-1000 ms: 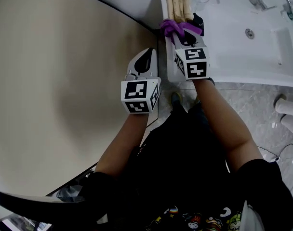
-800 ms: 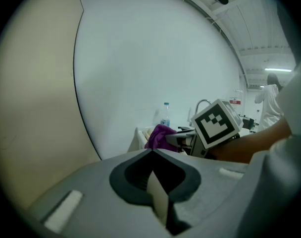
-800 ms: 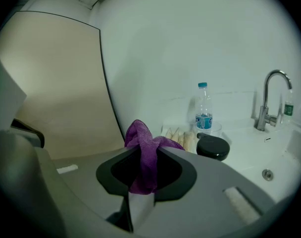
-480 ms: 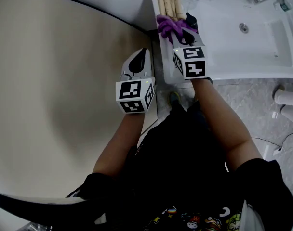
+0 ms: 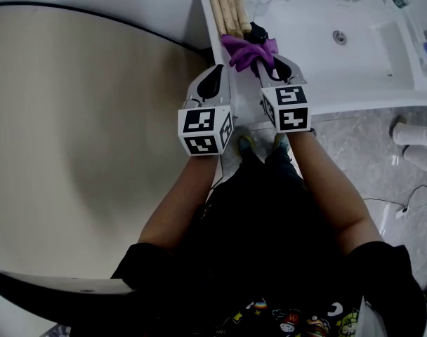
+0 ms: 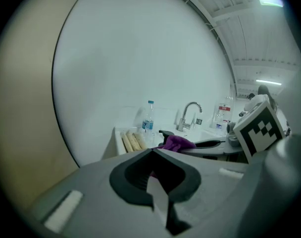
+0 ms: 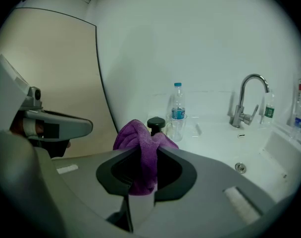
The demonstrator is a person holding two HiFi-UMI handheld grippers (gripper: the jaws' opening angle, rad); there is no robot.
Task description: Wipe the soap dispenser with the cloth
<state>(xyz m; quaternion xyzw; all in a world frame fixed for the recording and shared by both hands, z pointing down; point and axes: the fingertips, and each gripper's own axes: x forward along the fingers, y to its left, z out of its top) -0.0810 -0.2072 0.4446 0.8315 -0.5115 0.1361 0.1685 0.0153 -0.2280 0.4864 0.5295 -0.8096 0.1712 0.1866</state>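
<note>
My right gripper (image 5: 268, 59) is shut on a purple cloth (image 5: 243, 50), which bunches out past the jaw tips over the left end of the white counter (image 5: 305, 62). Just beyond the cloth, the soap dispenser's black pump head (image 5: 258, 32) shows; its body is hidden. In the right gripper view the cloth (image 7: 135, 139) hangs between the jaws of the right gripper (image 7: 143, 155), with the pump head (image 7: 156, 123) right behind it. My left gripper (image 5: 217, 74) is level with the right one at the counter's left edge, shut on nothing. From the left gripper (image 6: 153, 153) I see the cloth (image 6: 177, 142) ahead.
Rolled beige towels (image 5: 229, 9) lie at the counter's far left corner. A water bottle (image 7: 177, 107) and a clear cup (image 7: 174, 127) stand behind the dispenser. The faucet (image 7: 247, 100) and the sink basin (image 5: 361, 44) are to the right. A beige wall (image 5: 80, 118) lies to the left.
The left gripper has come forward and right, and is now level with the right one at the counter edge. The right gripper still holds the cloth by the dispenser.
</note>
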